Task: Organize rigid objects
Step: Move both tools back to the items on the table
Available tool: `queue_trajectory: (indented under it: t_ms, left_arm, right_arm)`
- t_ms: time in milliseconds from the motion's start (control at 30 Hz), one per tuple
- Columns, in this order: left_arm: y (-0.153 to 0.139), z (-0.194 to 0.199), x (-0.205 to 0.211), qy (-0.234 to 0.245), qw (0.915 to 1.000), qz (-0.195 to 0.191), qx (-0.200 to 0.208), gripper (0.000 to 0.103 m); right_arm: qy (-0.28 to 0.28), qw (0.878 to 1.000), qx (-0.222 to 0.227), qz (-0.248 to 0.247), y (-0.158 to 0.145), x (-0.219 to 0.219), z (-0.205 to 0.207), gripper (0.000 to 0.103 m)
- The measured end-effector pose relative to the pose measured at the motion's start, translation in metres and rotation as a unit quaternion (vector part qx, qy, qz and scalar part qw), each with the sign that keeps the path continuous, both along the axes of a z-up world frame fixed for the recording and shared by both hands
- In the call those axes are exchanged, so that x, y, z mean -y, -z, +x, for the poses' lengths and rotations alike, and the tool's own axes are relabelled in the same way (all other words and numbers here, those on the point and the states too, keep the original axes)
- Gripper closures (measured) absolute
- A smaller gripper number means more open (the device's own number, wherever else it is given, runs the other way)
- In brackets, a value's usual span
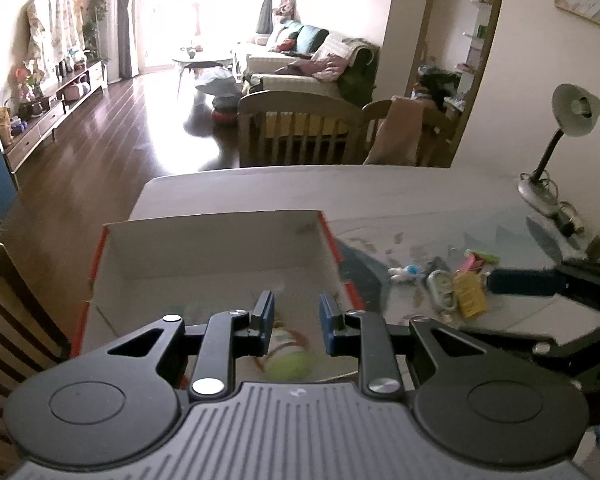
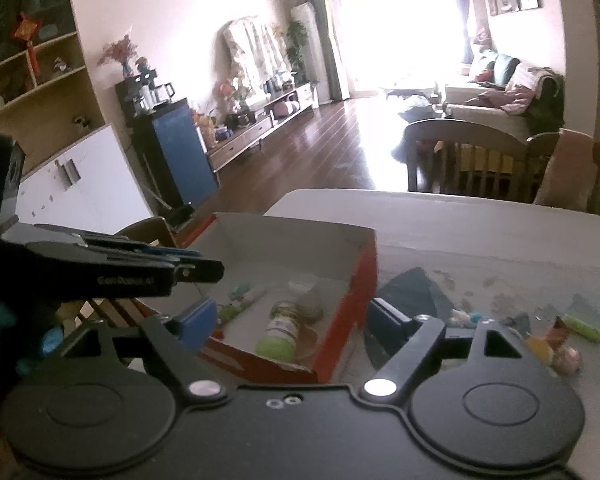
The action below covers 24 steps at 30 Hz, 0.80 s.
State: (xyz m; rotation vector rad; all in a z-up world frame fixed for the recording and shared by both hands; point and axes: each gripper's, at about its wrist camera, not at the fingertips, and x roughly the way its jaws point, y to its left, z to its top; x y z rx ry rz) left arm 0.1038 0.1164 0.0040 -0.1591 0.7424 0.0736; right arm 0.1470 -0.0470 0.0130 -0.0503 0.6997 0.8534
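Green-capped bottle (image 2: 281, 330) lies in box (image 2: 352, 280), cap toward camera; L fingers (image 1: 296, 320) narrow, empty; R fingers (image 2: 288, 320) wide, empty.

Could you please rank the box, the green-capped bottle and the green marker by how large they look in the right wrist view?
1. Box.
2. Green-capped bottle.
3. Green marker, though it lies farther off, so this is less sure.

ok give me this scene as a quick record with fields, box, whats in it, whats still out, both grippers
box: open cardboard box with red outer sides, on the table
in box: green-lidded bottle lying down, plus small blurred items
still out: small items scattered on the table beside the box
left gripper: narrow gap, holds nothing
right gripper: open, empty
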Motion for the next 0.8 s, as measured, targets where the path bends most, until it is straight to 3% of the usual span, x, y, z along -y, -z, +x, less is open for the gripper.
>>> queue_trajectory:
  t_ms: [133, 200, 367, 500, 800]
  left_arm:
    - [0.005, 0.001, 0.021, 0.002, 1.0000, -0.006, 0.003, 0.063]
    - [0.008, 0.002, 0.031, 0.002, 1.0000, -0.006, 0.006, 0.049]
    - [0.013, 0.008, 0.057, 0.006, 0.9999, -0.011, 0.008, 0.048]
    - [0.018, 0.017, 0.080, 0.008, 0.9997, -0.016, 0.013, 0.034]
    - [0.034, 0.046, 0.126, 0.020, 0.9996, -0.020, 0.008, 0.022]
  right_arm:
    - [0.017, 1.000, -0.003, 0.003, 0.007, 0.028, -0.003, 0.020]
    - [0.026, 1.000, -0.004, 0.001, 0.010, 0.041, -0.002, 0.020]
    - [0.057, 0.998, -0.013, 0.001, 0.016, 0.078, 0.007, 0.020]
    - [0.079, 0.997, -0.015, -0.003, 0.021, 0.105, 0.016, 0.020]
    - [0.100, 0.995, -0.022, -0.016, 0.034, 0.154, 0.036, 0.020]
